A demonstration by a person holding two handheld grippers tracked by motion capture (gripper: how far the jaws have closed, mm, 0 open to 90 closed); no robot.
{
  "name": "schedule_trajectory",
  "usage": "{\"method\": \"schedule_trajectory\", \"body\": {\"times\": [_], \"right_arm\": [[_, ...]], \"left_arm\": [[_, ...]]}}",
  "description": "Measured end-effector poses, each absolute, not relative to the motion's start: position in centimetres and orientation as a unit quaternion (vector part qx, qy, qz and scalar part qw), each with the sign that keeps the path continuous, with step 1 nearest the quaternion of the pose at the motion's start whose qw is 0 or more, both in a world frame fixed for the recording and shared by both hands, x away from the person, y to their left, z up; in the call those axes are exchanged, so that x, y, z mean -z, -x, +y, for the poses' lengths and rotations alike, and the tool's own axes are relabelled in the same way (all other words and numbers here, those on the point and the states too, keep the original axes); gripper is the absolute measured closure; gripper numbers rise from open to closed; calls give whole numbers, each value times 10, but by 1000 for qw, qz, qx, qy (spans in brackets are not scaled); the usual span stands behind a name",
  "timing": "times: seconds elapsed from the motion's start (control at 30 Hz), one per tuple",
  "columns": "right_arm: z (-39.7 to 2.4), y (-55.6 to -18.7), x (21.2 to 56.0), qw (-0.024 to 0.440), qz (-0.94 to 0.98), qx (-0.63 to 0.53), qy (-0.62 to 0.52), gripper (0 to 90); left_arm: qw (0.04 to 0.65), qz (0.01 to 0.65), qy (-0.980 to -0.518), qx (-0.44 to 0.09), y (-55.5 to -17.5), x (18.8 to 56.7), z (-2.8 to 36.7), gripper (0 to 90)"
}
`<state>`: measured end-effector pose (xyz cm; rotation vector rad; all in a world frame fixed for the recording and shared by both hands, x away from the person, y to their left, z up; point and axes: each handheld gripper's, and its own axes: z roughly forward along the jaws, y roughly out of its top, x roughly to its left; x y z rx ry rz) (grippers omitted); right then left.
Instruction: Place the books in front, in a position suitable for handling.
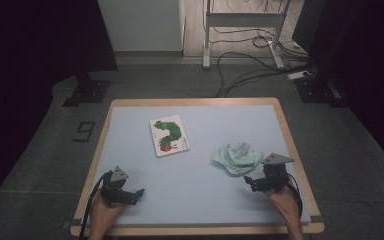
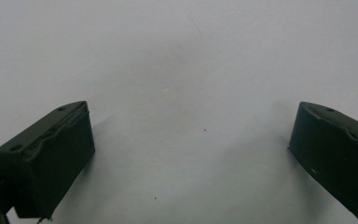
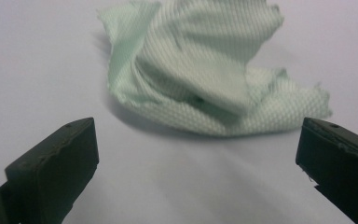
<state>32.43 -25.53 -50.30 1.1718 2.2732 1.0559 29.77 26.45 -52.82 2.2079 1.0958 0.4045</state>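
Observation:
A crumpled pale green cloth (image 1: 237, 158) lies on the light blue table mat (image 1: 200, 150) at the right. My right gripper (image 1: 254, 182) sits just near of it, open, jaws wide apart and empty. In the right gripper view the cloth (image 3: 205, 70) lies bunched just beyond the open jaws, not touching them. A white picture book (image 1: 169, 135) with a green caterpillar on its cover lies flat near the mat's middle. My left gripper (image 1: 135, 194) rests near the front left, open. In the left gripper view its jaws stand wide over the bare mat (image 2: 191, 70) with nothing between them.
The mat sits on a wooden table whose edge (image 1: 195, 101) frames it. Beyond the table, cables (image 1: 250, 65) trail across the grey floor, a white desk frame (image 1: 242, 30) stands at the back, and dark stands flank both sides.

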Motion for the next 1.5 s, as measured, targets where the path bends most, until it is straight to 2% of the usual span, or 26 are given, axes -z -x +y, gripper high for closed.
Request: {"method": "schedule_trajectory", "body": {"times": [0.73,1.13,1.27,1.33,1.5], "right_arm": [[-222,-365,483,183,818,-376,-396,3],[-191,-391,504,165,847,-330,-383,2],[-189,-395,512,155,852,-319,-384,38],[-188,-396,520,150,861,-306,-378,132],[-192,-397,522,144,853,-316,-389,214]], "left_arm": [[316,417,-838,-153,-298,528,265,0],[317,417,-838,-153,-298,528,264,0],[317,417,-838,-153,-298,528,264,0],[317,417,-838,-153,-298,528,264,0],[317,417,-838,-153,-298,528,264,0]]}}
